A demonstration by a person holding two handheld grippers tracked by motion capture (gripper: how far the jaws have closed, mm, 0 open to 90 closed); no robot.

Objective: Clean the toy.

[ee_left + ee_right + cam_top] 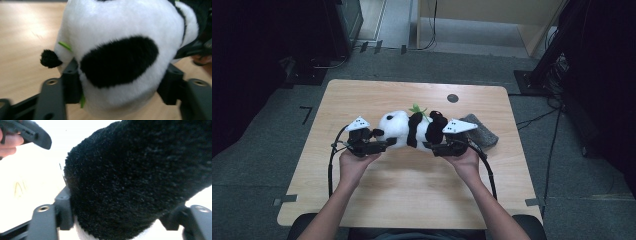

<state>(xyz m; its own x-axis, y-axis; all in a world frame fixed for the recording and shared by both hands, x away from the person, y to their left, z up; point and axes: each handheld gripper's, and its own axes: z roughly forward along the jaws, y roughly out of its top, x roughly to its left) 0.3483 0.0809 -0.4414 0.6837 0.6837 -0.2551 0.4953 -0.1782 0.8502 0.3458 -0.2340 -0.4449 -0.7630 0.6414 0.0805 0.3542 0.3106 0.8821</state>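
A black and white plush panda (404, 127) lies on its side in the middle of the wooden table (412, 190), a green leaf (417, 108) at its far side. My left gripper (387, 143) comes at its white head from the left. In the left gripper view the head (120, 50) bulges between the two jaws, and both pads (72, 82) touch the fur. My right gripper (430, 145) holds the other end. There a black furry limb (140, 177) sits between its jaws, with both pads (65, 212) against it.
A grey fuzzy cloth (483, 132) lies just right of the panda, behind my right gripper. A small dark round disc (452, 98) sits in the table top near the far edge. Dark stands and cables line the floor on both sides.
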